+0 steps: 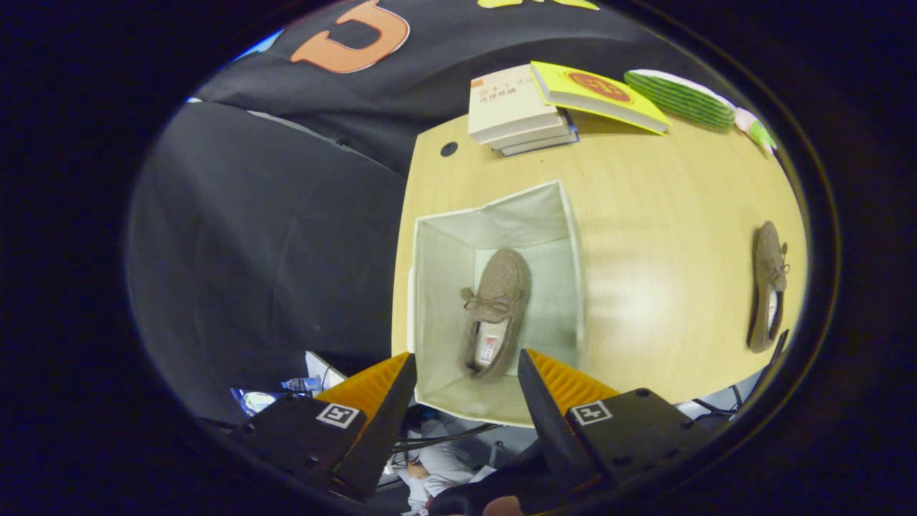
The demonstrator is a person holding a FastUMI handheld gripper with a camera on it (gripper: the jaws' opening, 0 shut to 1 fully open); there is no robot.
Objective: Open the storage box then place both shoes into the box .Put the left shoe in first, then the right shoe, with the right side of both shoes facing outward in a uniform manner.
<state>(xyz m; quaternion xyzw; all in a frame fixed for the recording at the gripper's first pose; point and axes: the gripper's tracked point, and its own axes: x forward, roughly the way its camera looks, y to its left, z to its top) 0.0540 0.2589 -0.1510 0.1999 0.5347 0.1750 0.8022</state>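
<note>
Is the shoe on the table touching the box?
Apart. The gripper view shows bare table between the shoe on the table and the box. The gripper is open above the box.

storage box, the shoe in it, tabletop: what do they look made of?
Storage box: looks like pale fabric over soft panels; matte walls, slightly bowed, stitched-looking rim.
Shoe in the box: brown, fuzzy, felt- or suede-like upper with a bow lace; matte, which of the two is unclear.
Table: light wood-grain top, likely laminate; soft sheen.
The gripper hangs open above the box's near edge, holding nothing.
</note>
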